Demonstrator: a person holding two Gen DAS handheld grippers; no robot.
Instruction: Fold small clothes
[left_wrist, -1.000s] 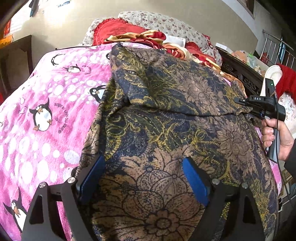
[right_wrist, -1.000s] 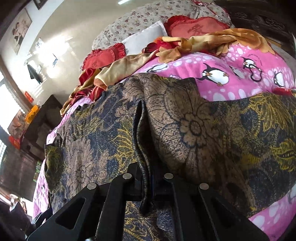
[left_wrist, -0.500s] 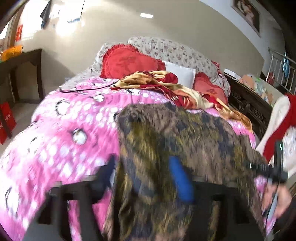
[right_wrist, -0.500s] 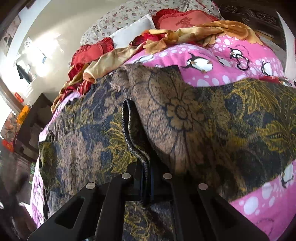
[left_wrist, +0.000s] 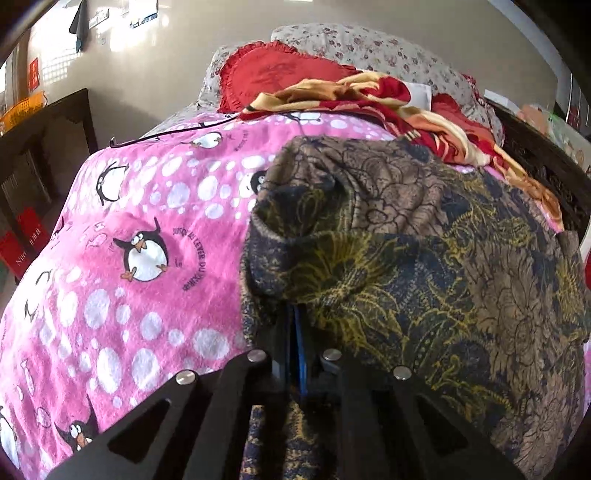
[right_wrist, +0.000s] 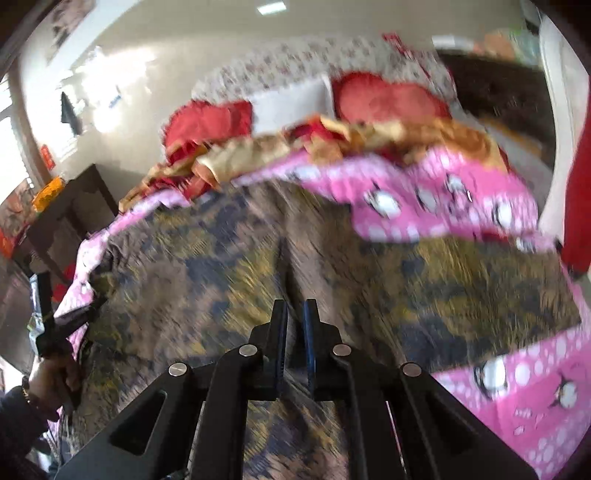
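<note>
A dark floral garment (left_wrist: 424, 258) in navy, brown and gold lies on the pink penguin blanket (left_wrist: 129, 240). My left gripper (left_wrist: 297, 332) is shut on the garment's near left edge, and the cloth bunches over its fingertips. In the right wrist view, which is blurred by motion, the same garment (right_wrist: 258, 258) spreads ahead. My right gripper (right_wrist: 295, 317) has its jaws nearly together with a narrow gap, just above the cloth; no fold shows between them. The left gripper also shows at the left edge of the right wrist view (right_wrist: 55, 325), held by a hand.
Red cushions (left_wrist: 273, 74), a red and gold cloth (left_wrist: 369, 96) and floral pillows (left_wrist: 369, 48) lie at the head of the bed. A dark wooden table (left_wrist: 44, 147) stands left of the bed. A dark headboard (left_wrist: 546, 158) is at the right.
My left gripper has closed on the garment's edge; it was open a second ago. My right gripper has let go of the fold it pinched and is moving fast.
</note>
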